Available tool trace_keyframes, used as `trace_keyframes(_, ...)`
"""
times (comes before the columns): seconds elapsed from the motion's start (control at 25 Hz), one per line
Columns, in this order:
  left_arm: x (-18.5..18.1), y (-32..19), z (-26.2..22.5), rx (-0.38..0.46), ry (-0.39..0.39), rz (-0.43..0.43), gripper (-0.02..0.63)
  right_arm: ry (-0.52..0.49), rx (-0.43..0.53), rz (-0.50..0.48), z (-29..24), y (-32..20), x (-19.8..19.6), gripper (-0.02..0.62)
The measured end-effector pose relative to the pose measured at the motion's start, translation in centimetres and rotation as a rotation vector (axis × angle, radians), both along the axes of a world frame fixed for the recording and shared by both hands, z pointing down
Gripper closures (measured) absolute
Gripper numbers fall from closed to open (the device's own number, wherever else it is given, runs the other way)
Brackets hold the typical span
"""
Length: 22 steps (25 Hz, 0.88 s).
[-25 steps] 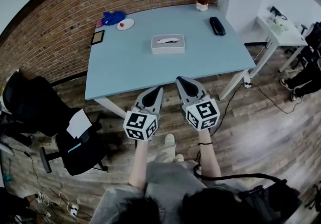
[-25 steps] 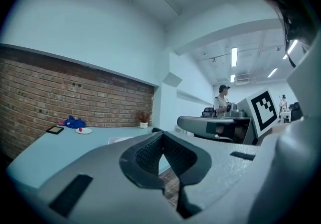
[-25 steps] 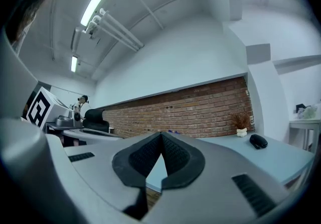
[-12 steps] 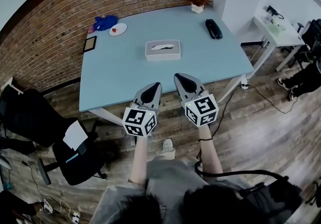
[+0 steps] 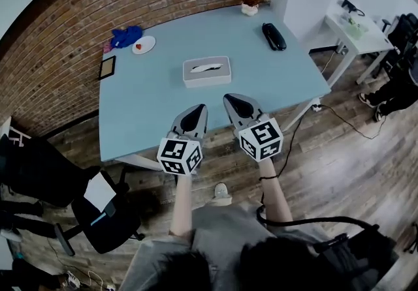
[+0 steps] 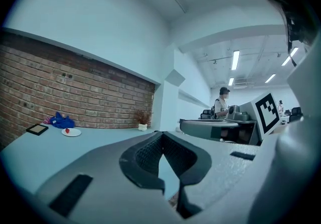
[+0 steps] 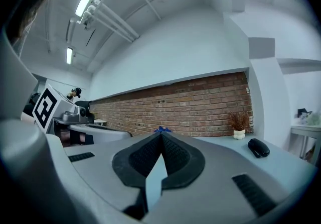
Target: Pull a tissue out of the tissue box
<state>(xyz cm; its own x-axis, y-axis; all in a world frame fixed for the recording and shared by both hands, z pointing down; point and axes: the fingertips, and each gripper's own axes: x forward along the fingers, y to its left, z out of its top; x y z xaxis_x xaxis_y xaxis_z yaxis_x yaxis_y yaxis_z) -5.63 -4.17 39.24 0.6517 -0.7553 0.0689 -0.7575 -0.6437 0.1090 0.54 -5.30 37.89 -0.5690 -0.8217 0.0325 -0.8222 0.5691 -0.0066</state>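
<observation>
We hold left gripper (image 5: 199, 109) and right gripper (image 5: 230, 98) clenched tight, jaws together, nothing between them, touching nothing, side by side at the blue table's (image 5: 140, 113) near edge. Tissue box (image 5: 207, 77) sits mid-table, well ahead of both; it's white and low, with a tissue (image 5: 204, 67) poking from the top slot.

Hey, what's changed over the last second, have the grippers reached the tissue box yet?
Not yet. The person has stepped closer to the table, carrying the left gripper and right gripper forward, so in the head view their tips now lie over its near edge. Nothing was grasped or released. Unchanged: both grippers are shut and empty, side by side, and the tissue box sits untouched mid-table.
</observation>
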Motion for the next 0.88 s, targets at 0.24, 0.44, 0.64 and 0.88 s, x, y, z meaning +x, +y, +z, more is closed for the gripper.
trace_keyframes(0.24, -0.1, -2.7, 0.5, -0.01, -0.01, 0.016, 0.603, 0.007, -0.016, 0.009, 0.7, -2.9, -0.1, 0.595)
trace_keyframes(0.44, -1.6, -5.0, 0.9, -0.013, -0.014, 0.01, 0.603, 0.014, -0.03, -0.005, 1.6, -5.1, -1.7, 0.595)
trace_keyframes(0.64, -2.0, -6.5, 2.0, -0.027, -0.02, 0.013, 0.603, 0.012, -0.037, -0.002, 2.4, -6.6, -2.1, 0.597)
trace_keyframes(0.88, -1.6, -8.4, 3.2, -0.058, -0.017, 0.008, 0.603, 0.019, -0.06, -0.002, 3.3, -8.6, -1.5, 0.595)
